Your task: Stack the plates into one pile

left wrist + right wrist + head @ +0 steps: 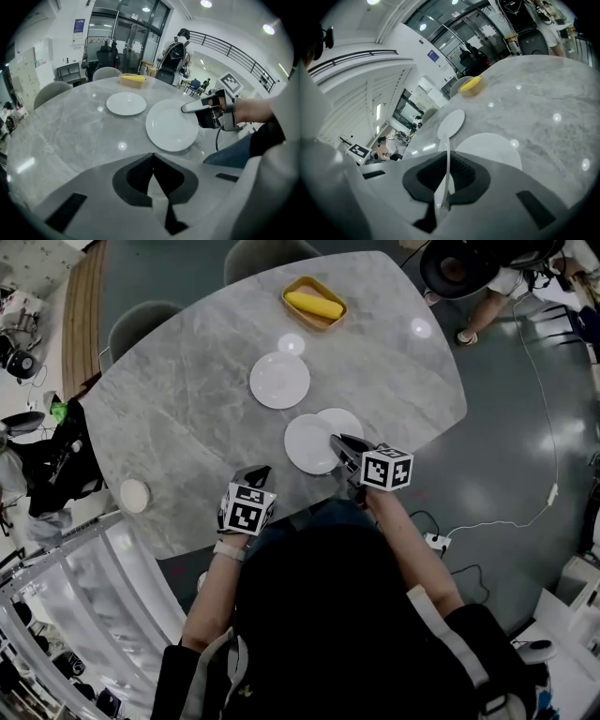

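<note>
Grey veined marble worktop (pixel 187 409); right tool (pixel 337 440) clamped on rim of glossy round white near plate (pixel 307 444), overlapping second plate (pixel 347 420); third plate (pixel 279 380) apart; left tool (pixel 260 472) closed, empty; yellow oblong tray (pixel 319 324) holds yellow item (pixel 314 305).

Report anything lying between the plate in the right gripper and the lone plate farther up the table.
Nothing visible: only bare tabletop separates the held plate from the lone plate. The right gripper clamps its rim.
</note>
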`<move>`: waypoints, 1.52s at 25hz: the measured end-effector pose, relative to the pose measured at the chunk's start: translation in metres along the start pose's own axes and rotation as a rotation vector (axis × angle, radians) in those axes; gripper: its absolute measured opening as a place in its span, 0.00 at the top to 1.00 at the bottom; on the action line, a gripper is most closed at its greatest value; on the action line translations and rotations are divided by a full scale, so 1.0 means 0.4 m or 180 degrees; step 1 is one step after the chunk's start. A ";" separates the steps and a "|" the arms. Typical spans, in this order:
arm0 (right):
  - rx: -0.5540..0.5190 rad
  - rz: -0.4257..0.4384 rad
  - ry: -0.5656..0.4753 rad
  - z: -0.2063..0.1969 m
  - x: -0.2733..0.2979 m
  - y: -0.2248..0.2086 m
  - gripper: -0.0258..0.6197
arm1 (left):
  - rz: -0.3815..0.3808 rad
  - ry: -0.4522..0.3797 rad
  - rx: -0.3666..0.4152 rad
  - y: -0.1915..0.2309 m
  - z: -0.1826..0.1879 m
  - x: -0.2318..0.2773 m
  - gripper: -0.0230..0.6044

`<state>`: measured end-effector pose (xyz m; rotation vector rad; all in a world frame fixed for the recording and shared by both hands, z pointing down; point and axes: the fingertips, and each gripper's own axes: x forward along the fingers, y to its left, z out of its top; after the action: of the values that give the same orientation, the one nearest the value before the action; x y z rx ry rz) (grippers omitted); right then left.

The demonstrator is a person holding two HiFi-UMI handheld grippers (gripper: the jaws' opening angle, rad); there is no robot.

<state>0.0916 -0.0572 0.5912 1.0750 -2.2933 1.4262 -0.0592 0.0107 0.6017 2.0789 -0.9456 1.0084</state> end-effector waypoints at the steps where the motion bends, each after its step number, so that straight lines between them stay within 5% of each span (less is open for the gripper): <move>1: 0.0026 0.0007 -0.0008 0.007 -0.010 -0.014 0.92 | 0.0010 -0.0001 -0.0006 -0.010 0.007 0.005 0.96; 13: 0.0201 0.0070 -0.0013 0.039 -0.068 -0.150 0.91 | 0.0151 -0.0018 -0.0141 -0.103 0.061 0.062 0.96; 21: -0.0083 -0.0132 0.0098 0.044 -0.086 -0.212 0.90 | 0.0206 0.0004 -0.0168 -0.135 0.072 0.080 0.96; 28: -0.0456 -0.0301 0.0326 0.036 -0.091 -0.239 0.72 | 0.0238 0.0021 -0.0203 -0.146 0.076 0.086 0.96; 38: -0.0664 -0.0399 0.0446 0.048 -0.092 -0.260 0.71 | 0.0265 0.0018 -0.0226 -0.153 0.090 0.103 0.96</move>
<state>0.1924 -0.0833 0.6322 1.0030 -2.1776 1.1481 0.0222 0.0024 0.6039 1.9917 -1.0577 1.0076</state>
